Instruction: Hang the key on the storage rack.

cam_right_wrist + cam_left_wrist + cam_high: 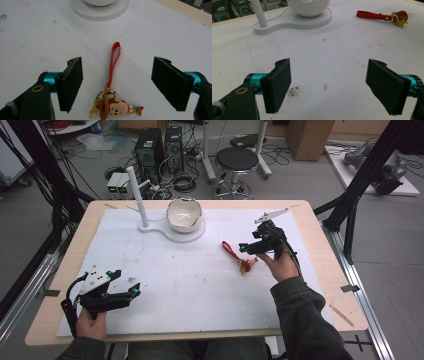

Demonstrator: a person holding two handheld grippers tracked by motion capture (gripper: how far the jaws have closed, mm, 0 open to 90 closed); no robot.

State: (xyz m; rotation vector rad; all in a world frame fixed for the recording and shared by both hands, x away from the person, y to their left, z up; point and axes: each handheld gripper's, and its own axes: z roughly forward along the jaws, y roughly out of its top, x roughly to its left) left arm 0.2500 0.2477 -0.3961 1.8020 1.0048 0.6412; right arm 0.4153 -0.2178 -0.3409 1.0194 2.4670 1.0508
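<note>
Keychain (113, 105): between right gripper (117, 85) spread jaws, unheld | left gripper (334, 85): apart | bowl (184, 214): seemingly empty

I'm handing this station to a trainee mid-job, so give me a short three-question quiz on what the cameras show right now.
1. True or false: the right gripper is clamped on the keychain.
2. Which part of the keychain points toward the white bowl? A) the figure in the brown hat B) the red strap C) the gold charm
3. In the high view, where is the left gripper relative to the keychain?

Key
1. False: its jaws stand open, one on each side of the keychain, which lies flat on the white mat.
2. B
3. Far off at the near left of the mat, jaws open, nothing between them.
</note>
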